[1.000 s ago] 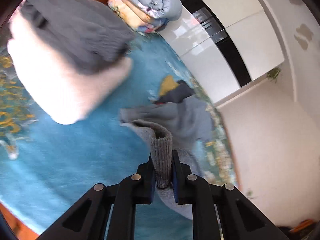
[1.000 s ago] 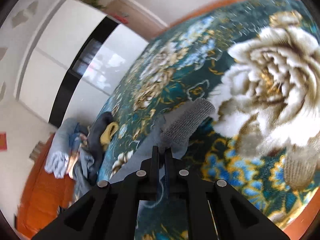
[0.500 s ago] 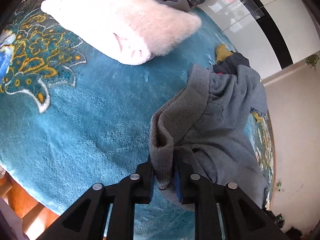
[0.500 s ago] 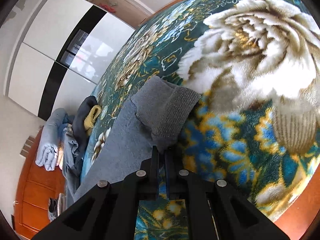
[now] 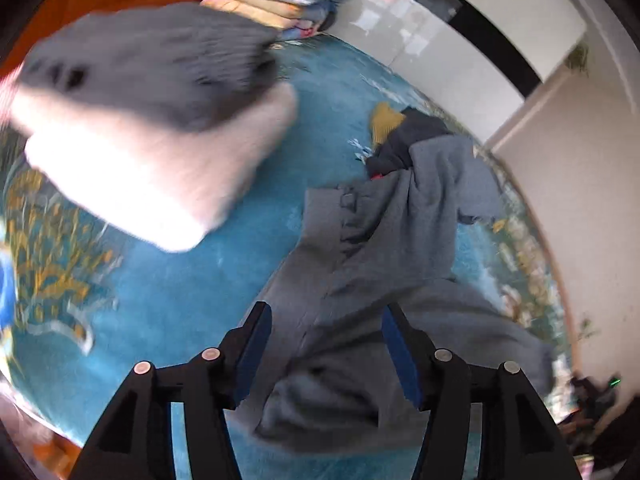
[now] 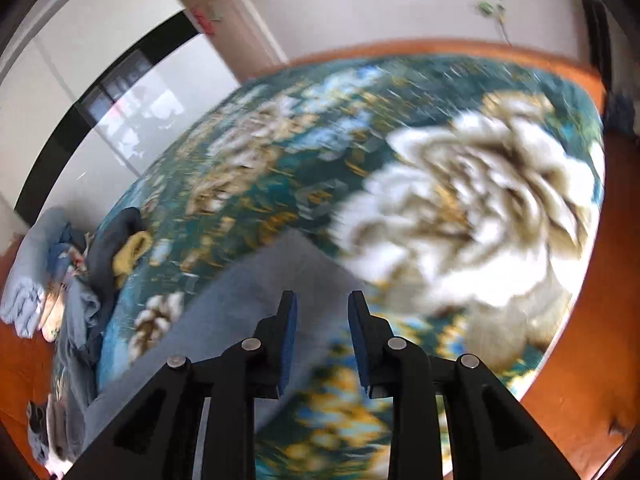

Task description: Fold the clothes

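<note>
Because it is made of thick, soft cloth, the grey garment point(image 5: 372, 280) will bend and flop any way you pull it, and it looks light, not slippery, and not a thing that can break. It lies rumpled on the blue flowered blanket point(image 5: 168, 280), spread out in front of both tools. A good place to take hold would be an edge or a corner, like the flat corner point(image 6: 288, 256) seen from the right wrist, so the cloth can be lifted and laid over itself. The left gripper point(image 5: 326, 354) is opening, with grey cloth lying under the gap and its pads not pressing on it. The right gripper point(image 6: 322, 336) is opening too, and it holds nothing. Near the garment sit a dark and yellow heap of clothes point(image 5: 400, 128) and a folded grey and white stack point(image 5: 152, 120). No words or labels can be read anywhere.
</note>
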`<state>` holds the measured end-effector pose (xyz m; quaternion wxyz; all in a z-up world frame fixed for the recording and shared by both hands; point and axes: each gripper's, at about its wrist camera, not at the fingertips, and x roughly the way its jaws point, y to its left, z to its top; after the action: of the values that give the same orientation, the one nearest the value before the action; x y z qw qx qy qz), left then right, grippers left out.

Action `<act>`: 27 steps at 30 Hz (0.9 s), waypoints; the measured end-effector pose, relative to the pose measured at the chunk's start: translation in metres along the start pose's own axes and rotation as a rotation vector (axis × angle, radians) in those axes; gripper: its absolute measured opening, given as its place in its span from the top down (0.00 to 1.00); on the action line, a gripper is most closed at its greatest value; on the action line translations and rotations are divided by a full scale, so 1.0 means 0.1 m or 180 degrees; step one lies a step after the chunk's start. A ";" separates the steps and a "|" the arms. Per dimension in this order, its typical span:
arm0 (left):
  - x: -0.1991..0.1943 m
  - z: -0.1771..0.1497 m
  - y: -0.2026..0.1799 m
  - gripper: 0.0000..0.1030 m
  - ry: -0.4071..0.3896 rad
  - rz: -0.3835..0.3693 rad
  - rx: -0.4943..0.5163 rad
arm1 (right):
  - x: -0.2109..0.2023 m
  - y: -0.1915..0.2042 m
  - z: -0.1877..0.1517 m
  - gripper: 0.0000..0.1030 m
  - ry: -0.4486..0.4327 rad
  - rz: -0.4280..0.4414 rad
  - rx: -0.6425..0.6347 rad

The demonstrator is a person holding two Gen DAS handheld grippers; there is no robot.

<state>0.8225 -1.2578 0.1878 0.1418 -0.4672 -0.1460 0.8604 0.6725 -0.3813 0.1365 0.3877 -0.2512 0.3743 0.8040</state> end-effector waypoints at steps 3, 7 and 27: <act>0.63 0.59 -0.53 0.40 0.0067 0.0260 0.0292 | -0.01 0.45 0.00 0.70 0.0033 0.0105 -0.0351; 1.98 1.58 -1.08 0.40 0.0217 0.0281 0.0109 | 0.03 1.04 -0.17 0.66 0.0158 0.0456 -0.0727; 1.80 1.41 -1.09 0.40 -0.0273 0.0874 -0.0009 | 1.28 3.12 -0.46 0.61 0.1228 0.2015 -0.0441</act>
<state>0.6211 -1.1062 0.1656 0.0158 -0.4457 -0.0878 0.8907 0.3509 -0.4932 0.1476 0.0245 -0.2957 0.4442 0.8454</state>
